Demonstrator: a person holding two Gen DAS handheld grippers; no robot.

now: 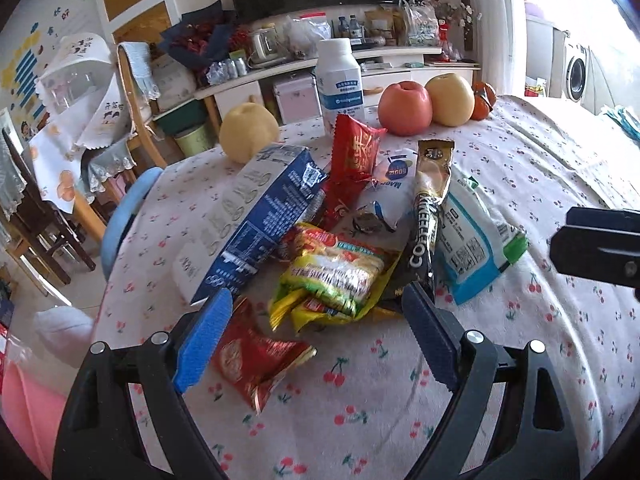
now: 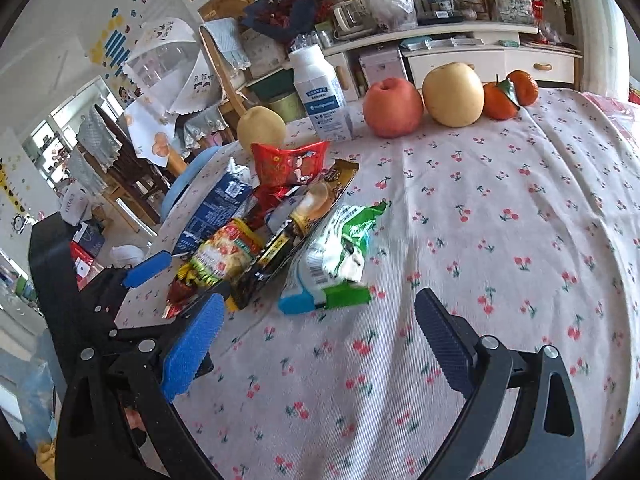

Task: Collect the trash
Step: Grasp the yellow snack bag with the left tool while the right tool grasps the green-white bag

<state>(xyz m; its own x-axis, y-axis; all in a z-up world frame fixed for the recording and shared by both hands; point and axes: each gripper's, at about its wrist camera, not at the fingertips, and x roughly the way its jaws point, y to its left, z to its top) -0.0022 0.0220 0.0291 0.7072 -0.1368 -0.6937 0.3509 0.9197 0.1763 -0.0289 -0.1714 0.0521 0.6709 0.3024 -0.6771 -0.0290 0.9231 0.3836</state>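
On the cherry-print surface [image 1: 500,184] I see the trash pile [image 1: 340,240] just ahead of my left claw [image 1: 320,304], its jaws apart and empty, while my right claw [image 2: 320,312], also apart, sits beside the green-and-blue wrapper [image 2: 332,260].

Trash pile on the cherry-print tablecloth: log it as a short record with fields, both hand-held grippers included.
surface: cherry-print tablecloth
trash: blue carton, yellow-green noodle wrapper, coffee-mix sachet, red snack packet, white-and-blue pouch
not trash: white bottle, apple, pears, tangerines
left hand-held gripper: open, empty, above the pile's near edge
right hand-held gripper: open, empty, beside the pile
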